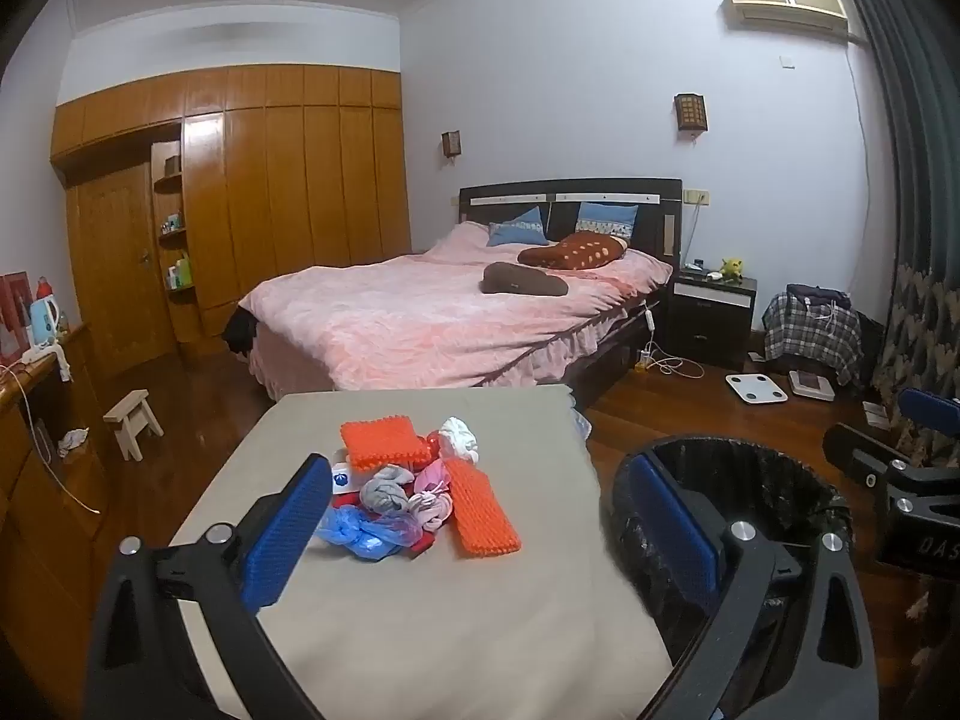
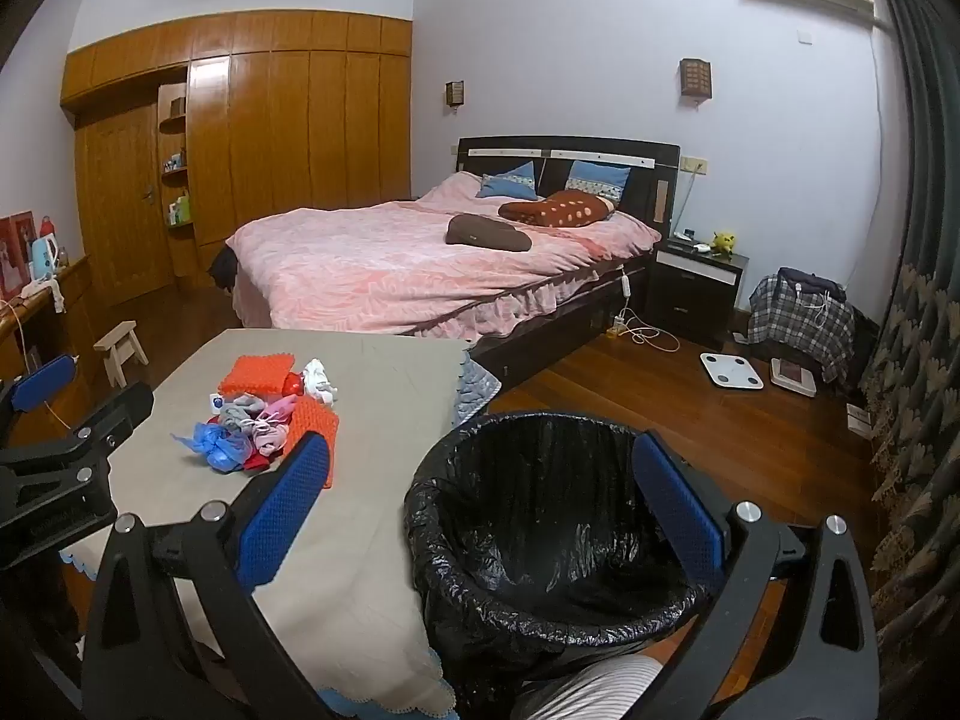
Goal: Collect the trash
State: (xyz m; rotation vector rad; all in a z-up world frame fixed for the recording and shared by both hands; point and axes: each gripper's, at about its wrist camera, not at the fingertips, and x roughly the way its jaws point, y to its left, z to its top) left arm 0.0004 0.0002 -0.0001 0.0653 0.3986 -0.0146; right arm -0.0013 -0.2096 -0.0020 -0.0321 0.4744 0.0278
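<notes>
- Trash pile (image 1: 414,486) sits mid-frame on a grey-covered table (image 1: 420,630); its long orange foam strip (image 1: 483,507) runs from upper left to lower right.
- Black-lined bin (image 2: 558,534) stands upright at lower centre of the right view, mouth facing up.
- Left gripper (image 1: 480,531) is spread wide, holding nothing.
- Right gripper (image 2: 480,519) is likewise spread, empty.

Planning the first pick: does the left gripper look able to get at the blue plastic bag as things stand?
Probably yes. The left gripper hangs empty, jaws wide, and the blue bag lies at the near edge of the trash pile on the table, with only bare cloth between them. The bin stands off to the side.
</notes>
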